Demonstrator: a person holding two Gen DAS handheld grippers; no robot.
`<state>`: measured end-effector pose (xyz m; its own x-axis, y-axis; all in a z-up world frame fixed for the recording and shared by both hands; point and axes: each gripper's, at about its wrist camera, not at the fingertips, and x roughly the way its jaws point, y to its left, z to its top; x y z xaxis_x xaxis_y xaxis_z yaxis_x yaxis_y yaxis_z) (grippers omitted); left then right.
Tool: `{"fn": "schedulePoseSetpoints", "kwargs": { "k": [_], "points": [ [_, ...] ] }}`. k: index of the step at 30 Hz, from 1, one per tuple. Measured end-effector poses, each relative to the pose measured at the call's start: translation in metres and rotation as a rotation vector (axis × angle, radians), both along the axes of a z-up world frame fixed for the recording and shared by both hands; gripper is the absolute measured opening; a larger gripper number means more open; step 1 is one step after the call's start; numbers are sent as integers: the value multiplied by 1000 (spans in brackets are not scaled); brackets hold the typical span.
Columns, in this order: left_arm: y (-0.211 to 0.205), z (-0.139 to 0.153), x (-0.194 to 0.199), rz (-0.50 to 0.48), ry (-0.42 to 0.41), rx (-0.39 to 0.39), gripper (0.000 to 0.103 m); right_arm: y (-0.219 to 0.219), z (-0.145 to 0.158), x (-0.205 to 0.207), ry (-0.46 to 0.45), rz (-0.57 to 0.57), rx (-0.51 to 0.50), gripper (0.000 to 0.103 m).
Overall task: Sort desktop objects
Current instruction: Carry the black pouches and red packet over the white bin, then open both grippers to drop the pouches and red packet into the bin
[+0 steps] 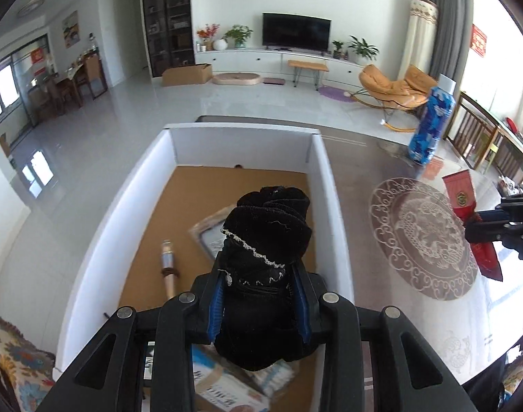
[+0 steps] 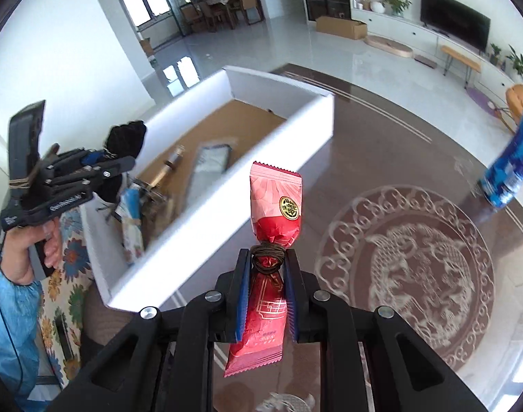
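Note:
My left gripper (image 1: 259, 264) is shut on a black velvet pouch (image 1: 268, 237) with white bead trim and holds it above the white box (image 1: 326, 185). The pouch and left gripper also show in the right wrist view (image 2: 124, 144). My right gripper (image 2: 268, 257) is shut on a red snack packet (image 2: 273, 206) tied with brown cord, held above the table right of the box (image 2: 227, 202). The packet also shows in the left wrist view (image 1: 467, 213). Inside the box lie a silver packet (image 1: 210, 233), a small tube (image 1: 169, 264) and printed packages (image 1: 227, 388).
A blue patterned bottle (image 1: 429, 127) stands on the dark table beyond a round carved medallion (image 1: 422, 237); it also shows in the right wrist view (image 2: 512, 168). A floral cushion (image 1: 14, 367) lies left of the box. The living room floor lies beyond the table.

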<state>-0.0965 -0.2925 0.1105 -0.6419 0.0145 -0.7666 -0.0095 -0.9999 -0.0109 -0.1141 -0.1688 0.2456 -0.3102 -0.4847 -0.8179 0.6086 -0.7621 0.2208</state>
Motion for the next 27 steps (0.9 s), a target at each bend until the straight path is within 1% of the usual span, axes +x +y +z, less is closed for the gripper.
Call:
{"fn": "schedulePoseSetpoints", "kwargs": {
  "k": [3, 5, 8, 11, 14, 15, 16, 17, 18, 19, 20, 22, 23, 25, 27],
  "points": [
    [-36, -11, 0, 71, -33, -16, 33, -66, 5, 3, 8, 74, -56, 20],
    [-52, -24, 1, 104, -58, -14, 33, -103, -6, 2, -14, 104, -76, 20],
    [-72, -47, 4, 145, -103, -4, 33, -148, -37, -1, -77, 130, -53, 20],
    [-85, -65, 6, 170, -131, 8, 33, -177, -73, -4, -128, 143, -13, 20],
    [-90, -72, 6, 186, -139, 17, 35, -192, -98, -10, -165, 137, 5, 24],
    [-91, -73, 6, 199, -142, 13, 37, -192, -103, -13, -173, 127, 10, 36],
    [-91, -74, 5, 213, -146, 10, 39, -192, -106, -15, -174, 119, 9, 57],
    [-91, -75, 4, 229, -152, 2, 52, -192, -106, -15, -171, 116, -2, 68],
    [-91, -75, 3, 239, -152, -9, 62, -188, -105, -17, -163, 112, -16, 82],
    [-89, -74, 4, 244, -139, -21, 83, -184, -102, -16, -151, 109, -28, 84],
    [-86, -71, 6, 250, -120, -42, 94, -181, -99, -20, -141, 107, -35, 84],
    [-79, -65, 10, 262, -90, -88, 96, -174, -89, -21, -106, 105, -40, 84],
    [-76, -63, 11, 267, -82, -97, 96, -169, -84, -20, -80, 105, -37, 84],
    [-72, -58, 16, 282, -59, -85, 96, -160, -75, -18, -33, 102, -26, 84],
    [-70, -55, 18, 312, -30, -53, 96, -150, -70, -19, 3, 94, -5, 85]
  ]
}}
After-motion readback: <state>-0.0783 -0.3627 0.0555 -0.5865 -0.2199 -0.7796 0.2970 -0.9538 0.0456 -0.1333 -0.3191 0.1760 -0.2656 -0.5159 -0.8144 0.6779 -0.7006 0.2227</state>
